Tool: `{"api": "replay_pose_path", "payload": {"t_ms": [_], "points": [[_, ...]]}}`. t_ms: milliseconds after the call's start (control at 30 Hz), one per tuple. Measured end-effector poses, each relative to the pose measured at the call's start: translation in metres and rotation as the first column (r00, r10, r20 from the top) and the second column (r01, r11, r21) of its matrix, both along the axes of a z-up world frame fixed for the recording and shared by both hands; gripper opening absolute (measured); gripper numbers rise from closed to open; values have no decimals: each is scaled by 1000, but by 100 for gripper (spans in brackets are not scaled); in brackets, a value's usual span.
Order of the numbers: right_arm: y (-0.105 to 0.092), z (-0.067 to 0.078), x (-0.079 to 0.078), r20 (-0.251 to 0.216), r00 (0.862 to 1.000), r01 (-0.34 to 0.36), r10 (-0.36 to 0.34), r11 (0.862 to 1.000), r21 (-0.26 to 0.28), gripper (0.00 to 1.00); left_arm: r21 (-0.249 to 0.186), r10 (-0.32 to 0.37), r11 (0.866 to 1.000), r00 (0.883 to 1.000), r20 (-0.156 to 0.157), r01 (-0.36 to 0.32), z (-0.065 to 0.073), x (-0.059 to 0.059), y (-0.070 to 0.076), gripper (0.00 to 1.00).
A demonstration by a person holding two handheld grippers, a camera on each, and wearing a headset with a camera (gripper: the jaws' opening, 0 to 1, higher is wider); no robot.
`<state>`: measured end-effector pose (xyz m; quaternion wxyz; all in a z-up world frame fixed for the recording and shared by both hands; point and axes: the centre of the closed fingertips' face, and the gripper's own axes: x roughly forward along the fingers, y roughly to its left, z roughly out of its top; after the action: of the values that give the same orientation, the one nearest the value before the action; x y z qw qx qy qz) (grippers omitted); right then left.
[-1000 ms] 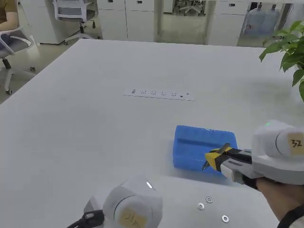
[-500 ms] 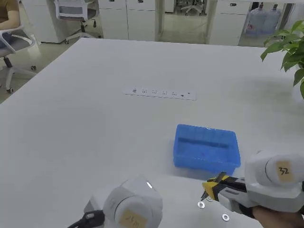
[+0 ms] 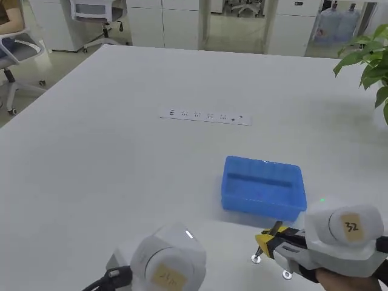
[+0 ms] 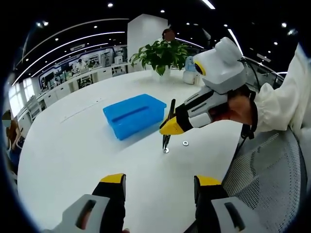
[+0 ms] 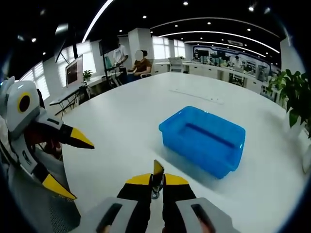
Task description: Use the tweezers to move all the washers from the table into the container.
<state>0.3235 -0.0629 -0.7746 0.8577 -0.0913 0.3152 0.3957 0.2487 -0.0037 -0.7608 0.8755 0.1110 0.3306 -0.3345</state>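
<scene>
My right gripper [image 3: 264,241] is shut on black tweezers [image 4: 168,125] and hovers low over the white table, on the near side of the blue container [image 3: 263,187]. The tweezer tips touch or nearly touch a small metal washer [image 3: 256,260], which also lies under the tips as the washer [image 4: 166,150]. A second washer [image 3: 287,276] lies just to its right. I cannot tell whether the tips hold the first washer. My left gripper [image 4: 160,181] stands open and empty near the table's front edge, left of the right one. The container [image 5: 204,137] looks empty from here.
A white power strip [image 3: 206,116] lies across the table's middle, beyond the container. A potted plant [image 3: 368,57] stands at the far right edge. Office chairs [image 3: 91,15] and cabinets are past the table's far side. Wide bare tabletop [image 3: 109,157] stretches to the left.
My right gripper with the tweezers has come back from above the container and down to the washers in front of it. The left gripper has stayed put.
</scene>
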Motion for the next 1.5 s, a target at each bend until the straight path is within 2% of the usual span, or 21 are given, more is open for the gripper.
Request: {"api": "replay_pose_path", "payload": {"t_ms": [267,367,533,767,867,1067,1200,1367,1500], "points": [[-1,5,0,-8,1000,10,-10,1000,3,3,4,5,1000,1000,7,-5,-2,-2,2,57],[1,15,3,-2,1000,10,-10,1000,22,3,-25,31,999,999,34,-30,1,1,5,57],[4,34,13,28,1000,7,-8,999,45,3,-52,33,998,999,7,-32,0,0,2,60],[4,60,37,84,996,13,-19,998,69,3,-62,19,998,1000,1,-19,-2,-4,-2,64],[2,68,49,103,994,21,-29,997,74,3,-89,17,996,1000,-6,-17,-1,-4,-5,68],[-1,81,77,143,988,41,-52,996,78,4,-95,18,995,1000,-16,-20,-5,-5,-6,76],[1,79,93,157,986,45,-55,997,63,4,-107,23,994,1000,-11,-24,-4,-5,-8,83],[4,61,107,114,992,51,-57,998,48,4,-84,29,996,999,-14,-30,-8,-5,-7,88],[6,42,108,91,995,40,-40,999,-7,4,-93,40,995,999,-8,-41,-6,-3,-6,91]]}}
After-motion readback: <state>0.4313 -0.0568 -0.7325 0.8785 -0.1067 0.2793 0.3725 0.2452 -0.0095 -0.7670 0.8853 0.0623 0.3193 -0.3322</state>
